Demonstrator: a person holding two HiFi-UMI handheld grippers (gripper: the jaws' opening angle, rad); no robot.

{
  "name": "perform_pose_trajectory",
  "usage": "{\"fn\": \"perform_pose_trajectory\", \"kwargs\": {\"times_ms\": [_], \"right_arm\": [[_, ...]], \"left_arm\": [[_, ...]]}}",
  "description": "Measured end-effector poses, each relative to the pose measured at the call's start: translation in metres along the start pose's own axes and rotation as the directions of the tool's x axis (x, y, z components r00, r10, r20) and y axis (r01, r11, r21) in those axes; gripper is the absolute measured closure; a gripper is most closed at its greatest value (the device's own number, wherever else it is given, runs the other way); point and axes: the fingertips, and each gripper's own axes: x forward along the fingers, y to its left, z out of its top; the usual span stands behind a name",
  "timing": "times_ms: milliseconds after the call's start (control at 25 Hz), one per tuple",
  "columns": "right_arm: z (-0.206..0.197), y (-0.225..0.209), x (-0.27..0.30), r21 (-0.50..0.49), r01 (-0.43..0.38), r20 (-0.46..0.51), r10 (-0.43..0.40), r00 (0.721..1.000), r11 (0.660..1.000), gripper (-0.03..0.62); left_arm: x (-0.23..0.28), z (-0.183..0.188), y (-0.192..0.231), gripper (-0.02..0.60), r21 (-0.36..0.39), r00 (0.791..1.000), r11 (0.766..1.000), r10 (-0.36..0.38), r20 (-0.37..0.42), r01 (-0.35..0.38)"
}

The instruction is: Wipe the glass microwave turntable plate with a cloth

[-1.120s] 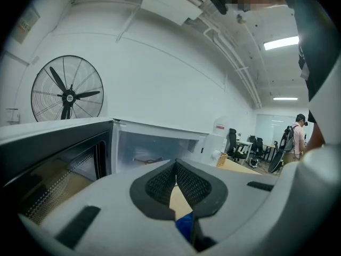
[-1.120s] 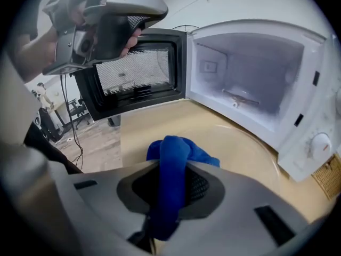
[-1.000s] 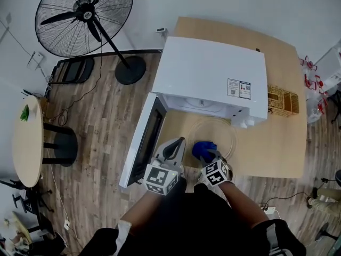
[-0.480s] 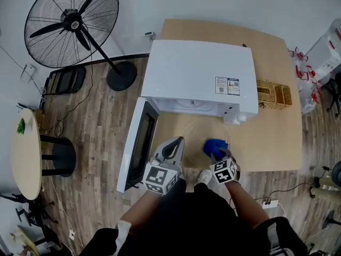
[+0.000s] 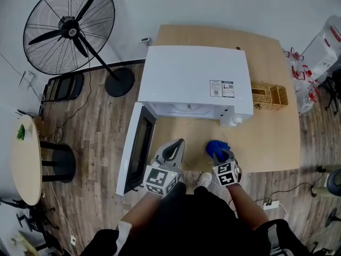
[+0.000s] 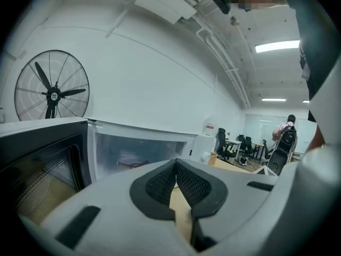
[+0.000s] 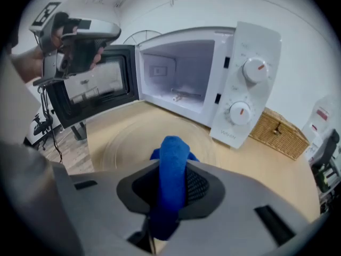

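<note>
The glass turntable plate [image 5: 195, 133] lies flat on the wooden table [image 5: 266, 143] in front of the open white microwave [image 5: 194, 79]. My right gripper [image 5: 219, 153] is shut on a blue cloth [image 5: 216, 147], which rests on the plate's right part. In the right gripper view the blue cloth [image 7: 172, 167] sticks up between the jaws of my right gripper [image 7: 171, 188], with the plate [image 7: 128, 137] just beyond. My left gripper [image 5: 178, 144] hovers at the plate's left, near the door, shut with nothing in it. The left gripper [image 6: 176, 169] points toward the microwave cavity [image 6: 133, 156].
The microwave door [image 5: 139, 145] hangs open to the left, past the table edge. A wicker basket [image 5: 269, 96] stands to the right of the microwave. A large floor fan [image 5: 72, 28] and a round side table [image 5: 24, 153] stand on the wooden floor to the left.
My right gripper has carried the blue cloth rightward across the plate. The left gripper has stayed near the microwave door.
</note>
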Motion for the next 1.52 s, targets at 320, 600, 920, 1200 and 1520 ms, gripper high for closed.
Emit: {"fn": "perform_pose_trajectory", "kwargs": {"times_ms": [320,600,920,1200,1520], "right_arm": [[0.106,-0.008,-0.057,0.083,-0.016,0.354,-0.015,0.935,0.996,0.529],[0.197,-0.017,-0.125,0.076,-0.015,0.591,-0.033,0.806,0.997,0.530],[0.259,-0.019,-0.186,0.028,0.027,0.746,-0.039,0.664,0.999,0.531],[0.273,-0.027,-0.210,0.023,0.063,0.786,-0.057,0.616,0.998,0.538],[0.276,-0.030,-0.210,0.011,0.079,0.785,-0.058,0.617,0.997,0.542]], "left_arm": [[0.003,0.007,0.000,0.580,0.006,1.000,1.000,0.005,0.011,-0.005],[0.003,0.019,0.003,0.580,0.021,1.000,1.000,0.013,0.028,-0.013],[-0.001,0.044,0.003,0.580,0.024,0.996,0.999,0.020,0.083,-0.022],[-0.004,0.062,0.005,0.580,0.042,0.993,0.999,0.026,0.112,-0.031],[-0.003,0.068,0.002,0.580,0.063,0.993,0.998,0.010,0.120,-0.017]]}}
